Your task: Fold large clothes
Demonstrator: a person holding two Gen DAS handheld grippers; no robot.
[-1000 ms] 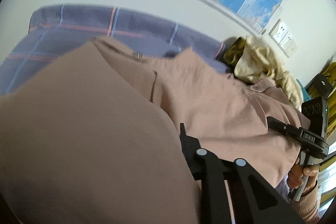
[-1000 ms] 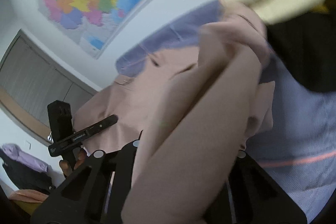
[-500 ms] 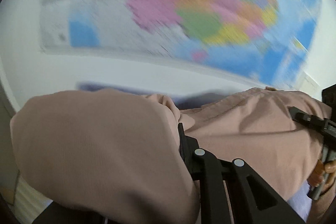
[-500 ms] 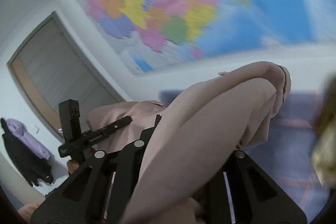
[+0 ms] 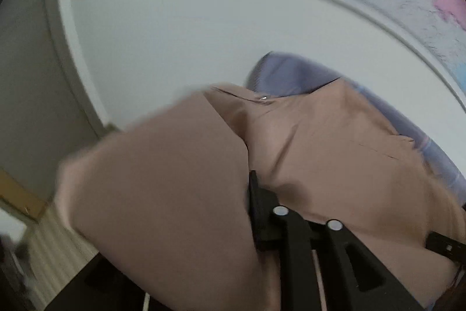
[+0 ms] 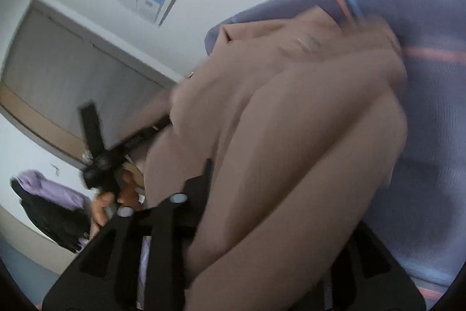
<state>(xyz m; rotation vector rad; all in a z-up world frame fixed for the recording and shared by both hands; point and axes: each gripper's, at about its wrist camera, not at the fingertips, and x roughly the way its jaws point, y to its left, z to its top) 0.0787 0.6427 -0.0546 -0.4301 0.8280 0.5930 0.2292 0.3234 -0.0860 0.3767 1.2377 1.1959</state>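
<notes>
The pink garment [image 5: 335,153] lies spread over the purple checked cover [image 5: 294,72] ahead of both grippers, with a thick fold of it draped over each tool and hanging between the jaws.

The left gripper [image 5: 262,212] has its jaws opening, cloth between them; the fold hides whether the pads are pressing or not, so I cannot tell its grip. The right gripper [image 6: 262,194] is opening too, cloth bulging through, and its pads are likewise buried.

The risk as I judge it: if one side lets go before the other, the carried edge drops crooked and the fold lands skewed or bunched. Cloth could also snag on a finger as the tool pulls away, dragging the layer back.

Only the right wrist view shows the person's hand [image 6: 116,197] on the left tool, plus clothes [image 6: 49,200] hanging beyond it.
</notes>
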